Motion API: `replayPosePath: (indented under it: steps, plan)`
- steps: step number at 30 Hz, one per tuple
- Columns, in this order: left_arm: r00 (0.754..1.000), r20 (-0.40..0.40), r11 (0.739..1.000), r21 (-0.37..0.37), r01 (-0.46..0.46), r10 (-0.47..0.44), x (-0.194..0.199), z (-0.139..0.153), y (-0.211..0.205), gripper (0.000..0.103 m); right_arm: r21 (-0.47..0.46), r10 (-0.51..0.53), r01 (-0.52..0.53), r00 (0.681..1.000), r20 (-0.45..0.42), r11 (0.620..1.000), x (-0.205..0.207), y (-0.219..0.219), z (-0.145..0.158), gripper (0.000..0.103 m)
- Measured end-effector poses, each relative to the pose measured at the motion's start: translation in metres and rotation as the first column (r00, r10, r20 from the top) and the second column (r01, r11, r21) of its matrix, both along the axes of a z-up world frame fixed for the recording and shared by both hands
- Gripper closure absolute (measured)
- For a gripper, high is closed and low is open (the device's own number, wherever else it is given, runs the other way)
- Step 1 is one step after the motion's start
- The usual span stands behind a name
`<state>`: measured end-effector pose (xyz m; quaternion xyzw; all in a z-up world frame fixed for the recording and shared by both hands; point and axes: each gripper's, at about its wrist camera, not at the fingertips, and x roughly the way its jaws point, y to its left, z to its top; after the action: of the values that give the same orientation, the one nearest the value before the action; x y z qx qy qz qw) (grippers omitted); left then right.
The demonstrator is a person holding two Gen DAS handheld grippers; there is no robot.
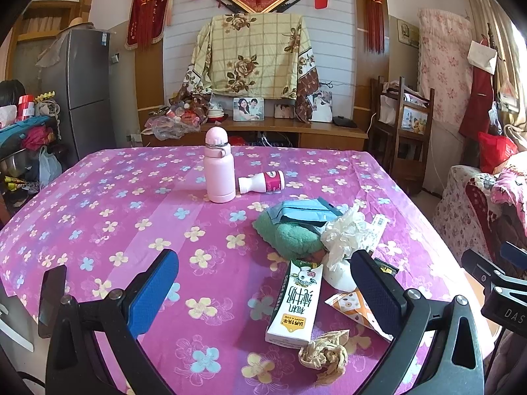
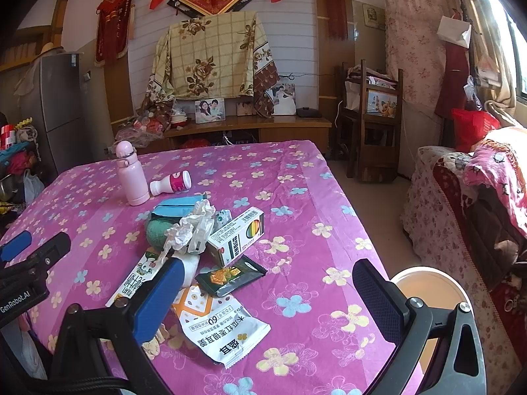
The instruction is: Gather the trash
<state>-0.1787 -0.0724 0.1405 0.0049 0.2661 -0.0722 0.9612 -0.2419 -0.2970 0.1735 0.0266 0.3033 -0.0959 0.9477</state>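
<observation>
Table: pink floral tablecloth [image 2: 296, 171] covers it; near edge cut off by both views.
Bin: pale round rim [image 2: 428, 283] beside the table's right edge, partly hidden behind the right gripper [image 2: 266, 293].
Trash pile: heaped mid-table, items overlapping; green cloth [image 1: 290, 237] half buried.
Milk carton [image 1: 293, 306]: lying flat, long axis running toward the camera.
Snack wrapper [image 2: 220, 326]: flat, partly under a finger.
Left gripper [image 1: 263, 293]: released, jaws wide, empty.
Right gripper: released, empty.
</observation>
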Motion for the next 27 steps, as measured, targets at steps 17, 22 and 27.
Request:
replayPosePath:
  steps: [17, 22, 27]
  plan:
    - [1.0, -0.008, 1.0, -0.002, -0.008, 0.008, -0.0003, -0.0019, 0.0032, 0.0, 0.006, 0.008, -0.008, 1.0, -0.012, 1.0, 0.0007, -0.0008, -0.0037, 0.0]
    - [1.0, -0.01, 1.0, -0.003, -0.01, 0.01, 0.0, -0.0025, 0.0033, 0.0, 0.014, 0.009, -0.009, 1.0, -0.018, 1.0, 0.0011, -0.0027, -0.0064, 0.0]
    - [1.0, -0.014, 1.0, -0.003, -0.012, 0.011, 0.0003, -0.003, 0.0034, 0.0, 0.014, 0.012, -0.011, 1.0, -0.022, 1.0, 0.001, -0.0039, -0.0065, 0.0]
